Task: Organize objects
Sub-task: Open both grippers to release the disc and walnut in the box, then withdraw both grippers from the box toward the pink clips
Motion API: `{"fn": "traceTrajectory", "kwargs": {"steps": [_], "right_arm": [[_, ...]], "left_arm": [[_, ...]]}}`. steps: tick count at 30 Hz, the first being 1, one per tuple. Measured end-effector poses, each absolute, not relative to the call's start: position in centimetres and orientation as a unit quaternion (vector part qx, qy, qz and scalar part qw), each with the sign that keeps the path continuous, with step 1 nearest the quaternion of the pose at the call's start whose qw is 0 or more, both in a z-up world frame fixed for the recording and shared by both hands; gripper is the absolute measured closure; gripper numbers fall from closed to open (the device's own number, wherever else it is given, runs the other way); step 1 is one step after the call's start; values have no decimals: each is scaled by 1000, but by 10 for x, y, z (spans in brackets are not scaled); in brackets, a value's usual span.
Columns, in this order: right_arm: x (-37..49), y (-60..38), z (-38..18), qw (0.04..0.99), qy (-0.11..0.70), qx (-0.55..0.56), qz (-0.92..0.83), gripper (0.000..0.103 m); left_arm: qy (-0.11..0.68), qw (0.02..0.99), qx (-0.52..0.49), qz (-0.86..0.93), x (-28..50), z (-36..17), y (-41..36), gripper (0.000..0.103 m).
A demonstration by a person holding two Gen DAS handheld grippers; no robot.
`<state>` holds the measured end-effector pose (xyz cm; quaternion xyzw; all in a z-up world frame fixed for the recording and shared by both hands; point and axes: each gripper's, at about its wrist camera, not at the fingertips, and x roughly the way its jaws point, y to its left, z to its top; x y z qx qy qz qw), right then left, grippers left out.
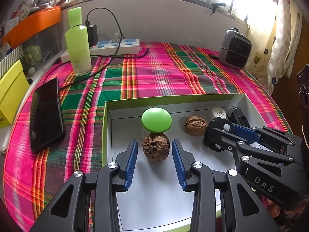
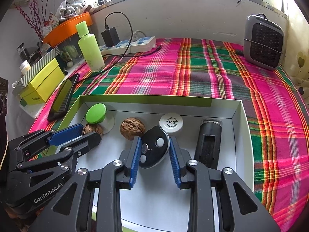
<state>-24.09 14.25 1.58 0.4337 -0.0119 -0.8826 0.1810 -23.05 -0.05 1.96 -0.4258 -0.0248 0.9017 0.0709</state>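
A white-lined box with a green rim (image 1: 173, 98) (image 2: 144, 98) lies on the plaid cloth. Inside, a brown walnut (image 1: 156, 148) stands between the blue pads of my left gripper (image 1: 155, 141), with a gap on each side; the gripper is open. A green disc (image 1: 156, 119) rests just behind it. My right gripper (image 2: 154, 140) is open around a black key fob (image 2: 154, 148), its pads close on both sides. A second walnut (image 2: 132, 128), a white cap (image 2: 171, 123) and a black oblong case (image 2: 209, 143) also lie in the box.
A black phone (image 1: 46, 116) lies left of the box. Behind stand a green bottle (image 1: 78, 44), a power strip with a charger (image 1: 115, 46) and a small grey fan heater (image 1: 234, 48). A yellow box (image 1: 9, 94) sits off the table's left edge.
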Motion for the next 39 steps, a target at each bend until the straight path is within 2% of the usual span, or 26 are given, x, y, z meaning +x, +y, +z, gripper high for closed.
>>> {"fn": "traceTrajectory", "kwargs": {"steps": [14, 16, 18, 39], "right_arm": [[-235, 148, 21, 172, -18, 428, -887, 64], [-233, 149, 22, 172, -18, 426, -888, 63], [-232, 150, 23, 172, -21, 423, -889, 55], [-198, 156, 41, 170, -21, 397, -901, 55]], "left_arm": [[-29, 66, -420, 905, -223, 25, -5, 60], [-30, 64, -419, 905, -221, 26, -5, 60], [-30, 66, -416, 906, -219, 28, -4, 59], [-33, 62, -395, 916, -184, 45, -5, 56]]}}
